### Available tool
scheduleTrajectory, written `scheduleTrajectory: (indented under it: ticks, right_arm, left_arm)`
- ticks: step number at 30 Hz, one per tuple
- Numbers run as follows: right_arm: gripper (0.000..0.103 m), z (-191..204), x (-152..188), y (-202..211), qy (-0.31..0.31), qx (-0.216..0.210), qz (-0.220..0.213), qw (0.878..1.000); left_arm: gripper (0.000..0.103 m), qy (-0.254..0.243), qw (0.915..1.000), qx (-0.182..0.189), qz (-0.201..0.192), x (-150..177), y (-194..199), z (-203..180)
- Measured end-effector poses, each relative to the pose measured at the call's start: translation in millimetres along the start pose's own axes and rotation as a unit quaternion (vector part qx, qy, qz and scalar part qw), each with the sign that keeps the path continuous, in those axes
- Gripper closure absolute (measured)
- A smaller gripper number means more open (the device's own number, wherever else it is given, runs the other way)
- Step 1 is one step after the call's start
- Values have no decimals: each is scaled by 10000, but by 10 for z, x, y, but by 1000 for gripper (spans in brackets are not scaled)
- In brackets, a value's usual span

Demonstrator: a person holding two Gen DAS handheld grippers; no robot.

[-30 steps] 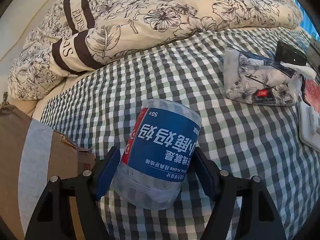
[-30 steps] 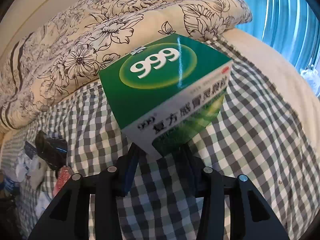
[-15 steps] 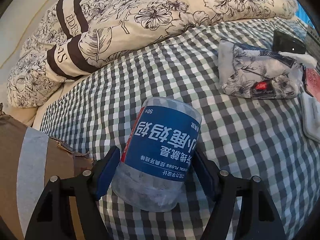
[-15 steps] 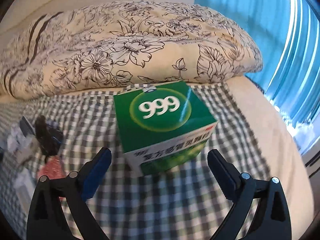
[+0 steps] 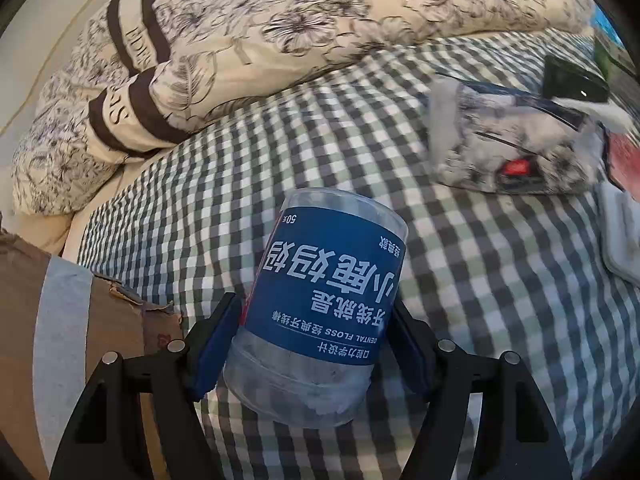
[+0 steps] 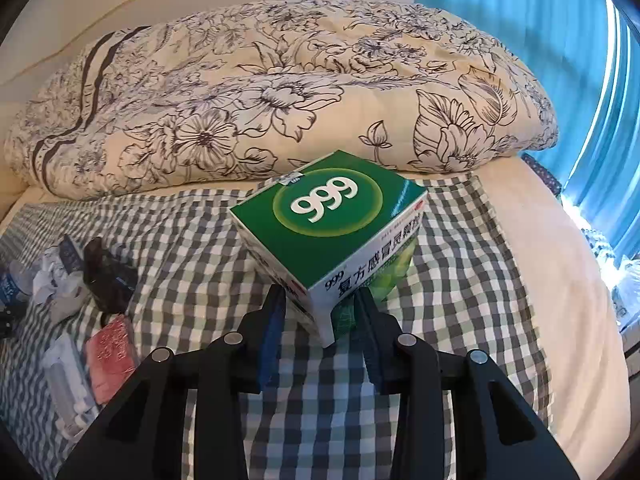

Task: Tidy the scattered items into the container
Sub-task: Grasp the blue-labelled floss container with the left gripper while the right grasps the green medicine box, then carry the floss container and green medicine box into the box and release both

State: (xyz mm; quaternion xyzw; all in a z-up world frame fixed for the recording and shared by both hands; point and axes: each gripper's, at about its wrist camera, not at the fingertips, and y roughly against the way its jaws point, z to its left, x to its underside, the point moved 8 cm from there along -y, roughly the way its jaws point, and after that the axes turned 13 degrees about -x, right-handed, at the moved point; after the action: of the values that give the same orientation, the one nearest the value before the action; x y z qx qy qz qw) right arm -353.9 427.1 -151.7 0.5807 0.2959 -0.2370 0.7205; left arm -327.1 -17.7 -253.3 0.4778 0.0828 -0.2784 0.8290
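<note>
The left gripper (image 5: pixel 316 348) is closed on the floss tub (image 5: pixel 320 300), both pads flat against its sides low on the label, the tub tilted and held above the checked sheet (image 5: pixel 460 280); the cardboard box (image 5: pixel 80 340), likely the container, lies just to its left at the frame's edge; the right gripper (image 6: pixel 320 316) pinches the green carton (image 6: pixel 332 236) by one lower corner only, the rest of it jutting out ahead. To do the carry well, keep the tub's squeeze steady and swing it over the box's open top before letting go; the carton's corner hold looks prone to twisting, so move it slowly and level. The tissue pack (image 5: pixel 516 140) and other bits remain on the sheet for later.
</note>
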Motion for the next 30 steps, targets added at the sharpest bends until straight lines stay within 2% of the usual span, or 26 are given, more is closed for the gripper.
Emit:
scheduleTrajectory:
  ticks: [2,3,4,6,7,10,12,16,19,22,28,30]
  right_arm:
    - [49,-4,13,31,-144,24,-63,9999]
    - [21,-19,24,61,-360,15,-110,9993]
    - [12,-29,29,106,-678,-125,-190,9974]
    - [12,-45,15,203,-1418,-551,-393,9876]
    - [10,-84,12,243,-1862,-607,-464,9795]
    - [10,-189,7,268,-3100,-707,-579,9463]
    - [9,-196,-41,219,-3621,-701,-526,9280]
    - [9,-223,-270,133,-3709,41,-300,9282]
    - [10,-241,-383,-11,-3784,173,-5,9255]
    - [9,-237,-441,-172,-3651,594,268,9287]
    - [10,-319,-328,-482,-3348,1499,970,9252]
    - [20,-373,-235,-534,-3325,1627,1139,9219]
  left_arm:
    - [30,-129,9999,57,-46,9,58,-62]
    - [30,-189,9998,62,-68,14,77,-88]
    - [30,-227,9997,42,-79,19,85,-107]
    - [30,-190,9998,21,-51,19,62,-115]
    - [30,-127,9999,23,-41,11,44,-108]
    - [30,-18,10000,-7,-35,7,15,-101]
    - [31,74,10000,61,7,24,-15,-103]
    - [34,413,9983,408,100,56,-58,-73]
    - [35,544,9972,516,73,107,-92,-90]
    - [38,720,9954,635,42,152,-125,-104]
    - [38,796,9941,733,-16,151,-139,-65]
    - [38,819,9938,749,-13,116,-116,-31]
